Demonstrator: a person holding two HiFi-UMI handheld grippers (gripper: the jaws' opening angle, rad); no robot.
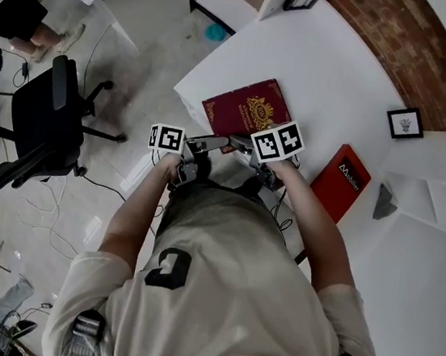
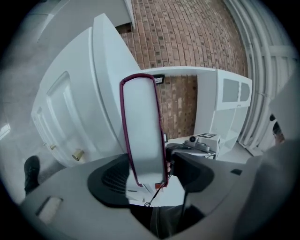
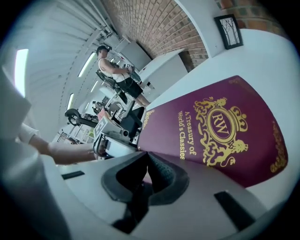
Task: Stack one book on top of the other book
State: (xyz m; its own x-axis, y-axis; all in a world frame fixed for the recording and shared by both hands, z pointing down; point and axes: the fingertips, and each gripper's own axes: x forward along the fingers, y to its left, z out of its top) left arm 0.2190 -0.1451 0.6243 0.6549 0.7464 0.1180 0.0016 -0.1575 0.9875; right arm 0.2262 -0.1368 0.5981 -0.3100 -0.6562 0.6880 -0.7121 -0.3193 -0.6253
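— Where's the held book (image 1: pixel 248 107)?
— It lies on the surface (image 1: pixel 336 58), by the surface's left edge. I'll place everything else from that book.
— The grippers?
— Both are at its near edge. The left gripper (image 2: pixel 150 174) is at the left corner and the right gripper (image 3: pixel 146 171) is just right of it, the fingers of each closed on the book.
— And round it?
— The second book (image 1: pixel 341 180) lies to its right, apart, on the same surface. A picture frame (image 1: pixel 405 122) sits farther right, behind that one. An office chair (image 1: pixel 47 121) stands on the floor (image 1: pixel 148 66), well to its left.
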